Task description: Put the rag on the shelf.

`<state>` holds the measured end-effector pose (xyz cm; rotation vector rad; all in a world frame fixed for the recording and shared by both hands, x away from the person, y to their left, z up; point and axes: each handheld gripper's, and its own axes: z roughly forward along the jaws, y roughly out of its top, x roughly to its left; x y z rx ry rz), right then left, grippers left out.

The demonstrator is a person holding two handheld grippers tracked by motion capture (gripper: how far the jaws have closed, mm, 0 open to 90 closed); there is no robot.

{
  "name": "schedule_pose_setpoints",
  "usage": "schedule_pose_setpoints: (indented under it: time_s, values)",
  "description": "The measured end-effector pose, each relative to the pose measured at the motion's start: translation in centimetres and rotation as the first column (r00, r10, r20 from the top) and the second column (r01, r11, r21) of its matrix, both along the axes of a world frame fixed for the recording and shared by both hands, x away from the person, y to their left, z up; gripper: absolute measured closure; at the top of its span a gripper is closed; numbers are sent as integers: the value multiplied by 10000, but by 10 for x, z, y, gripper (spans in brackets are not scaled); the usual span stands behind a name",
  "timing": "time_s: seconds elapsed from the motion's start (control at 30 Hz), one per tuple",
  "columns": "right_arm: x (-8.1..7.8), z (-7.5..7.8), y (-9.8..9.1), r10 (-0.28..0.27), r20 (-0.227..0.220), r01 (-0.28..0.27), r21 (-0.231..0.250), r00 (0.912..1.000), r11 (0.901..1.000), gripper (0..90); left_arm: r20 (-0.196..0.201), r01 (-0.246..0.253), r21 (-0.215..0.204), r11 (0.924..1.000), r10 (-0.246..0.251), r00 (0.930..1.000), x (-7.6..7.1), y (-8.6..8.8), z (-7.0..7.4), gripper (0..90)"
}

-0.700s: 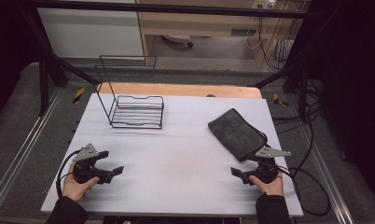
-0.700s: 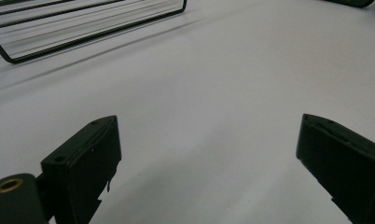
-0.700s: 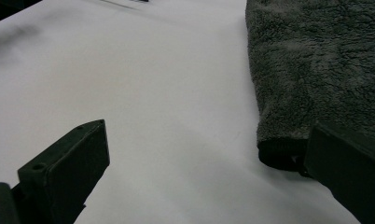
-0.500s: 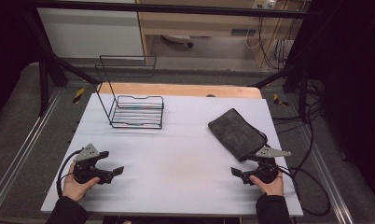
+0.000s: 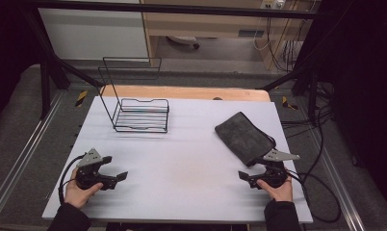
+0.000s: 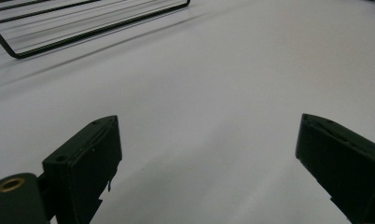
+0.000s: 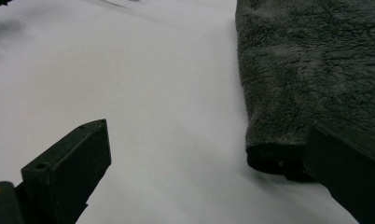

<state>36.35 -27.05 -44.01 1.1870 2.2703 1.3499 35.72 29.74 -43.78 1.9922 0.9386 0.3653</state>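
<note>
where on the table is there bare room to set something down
The widest free patch is the middle of the white table, bordered by the wire rack at the back left, the grey fleece cloth on the right, and the left gripper and right gripper in front. It is tight near the right gripper, close beside the cloth.

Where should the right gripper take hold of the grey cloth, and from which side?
Probably its near corner, approached from the person's side. The grey cloth lies flat and folded; that thick edge is just in front of the open right gripper and gives the jaws something to pinch.
</note>
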Motion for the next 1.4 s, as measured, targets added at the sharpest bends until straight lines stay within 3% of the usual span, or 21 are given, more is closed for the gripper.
schedule_pose_setpoints:
  time_s: [0.13, 0.3, 0.53, 0.9, 1.0, 1.27, 1.4]
  values:
    - [2, 4, 1, -139, 180, 140, -68, 9997, 9999, 31, -4, -27, -6, 10000, 27, 10000, 0, 0, 0, 70]
    - [12, 11, 6, -488, 338, 507, -572, 9982, 9971, 91, -12, -53, 57, 10000, 53, 10000, 1, -1, 0, 71]
    - [29, 11, 13, -469, 186, 488, -1149, 9987, 9922, 286, -12, -95, 134, 9999, 95, 10000, 0, -1, -1, 75]
    - [41, -3, 10, -674, 71, 672, -2369, 9977, 9692, 496, -18, -85, 231, 9997, 85, 10000, 1, -2, -1, 79]
    - [41, -4, 9, -713, 186, 737, -2564, 9973, 9638, 544, -16, -91, 216, 9997, 91, 10000, 1, -2, -1, 80]
    - [43, -9, 12, -618, 718, 828, -3417, 9955, 9362, 621, -21, -49, 300, 9995, 49, 10000, 1, -3, -2, 81]
    - [44, -8, 12, -706, 763, 930, -3499, 9946, 9322, 697, -16, -32, 333, 9994, 32, 10000, 1, -4, -2, 82]
